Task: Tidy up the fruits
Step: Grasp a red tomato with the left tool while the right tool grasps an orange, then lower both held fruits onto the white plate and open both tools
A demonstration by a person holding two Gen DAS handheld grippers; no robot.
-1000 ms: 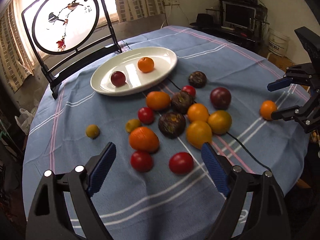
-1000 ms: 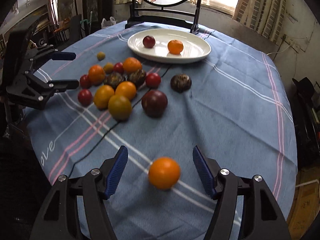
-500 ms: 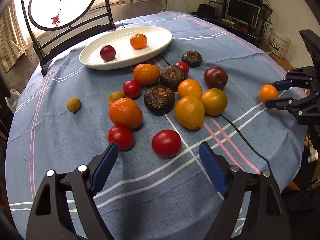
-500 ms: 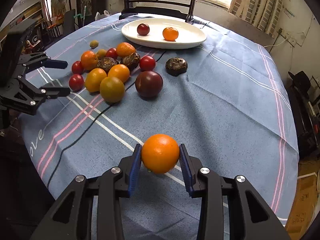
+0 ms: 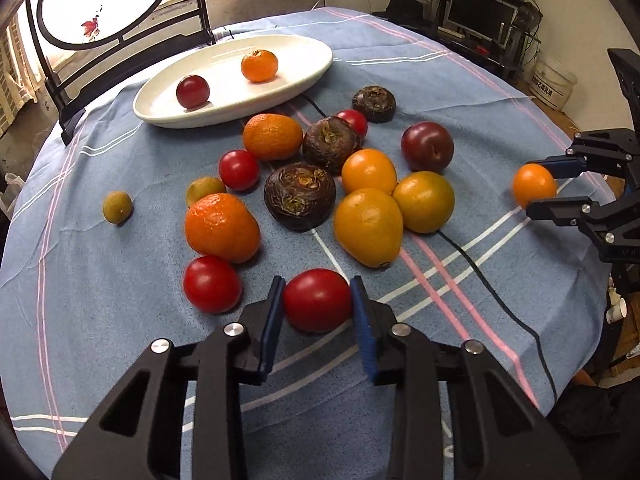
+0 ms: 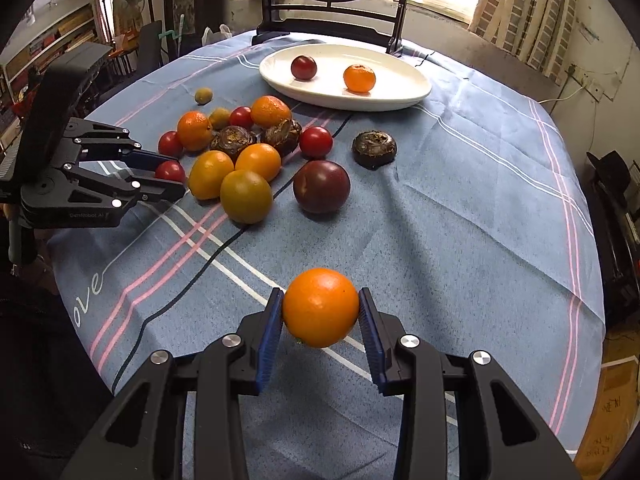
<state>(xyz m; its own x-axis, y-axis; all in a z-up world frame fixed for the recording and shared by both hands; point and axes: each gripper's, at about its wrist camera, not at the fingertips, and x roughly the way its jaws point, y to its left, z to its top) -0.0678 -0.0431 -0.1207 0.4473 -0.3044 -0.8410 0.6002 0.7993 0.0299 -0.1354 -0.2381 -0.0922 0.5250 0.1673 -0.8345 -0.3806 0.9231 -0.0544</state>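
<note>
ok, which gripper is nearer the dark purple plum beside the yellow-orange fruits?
Hard to call, roughly even. The dark purple plum lies between them: left gripper, shut on a red tomato, across the pile; right gripper, shut on a round orange, at the near edge.

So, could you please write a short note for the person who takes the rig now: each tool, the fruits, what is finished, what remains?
Left tool: its jaws have just closed on a red tomato at the near edge of the pile.
Right tool: shut on an orange, apart from the pile.
White plate: holds one dark red fruit and one mandarin; that much is done.
Left: both held fruits, plus the pile on the blue tablecloth, probably go to the plate.
</note>
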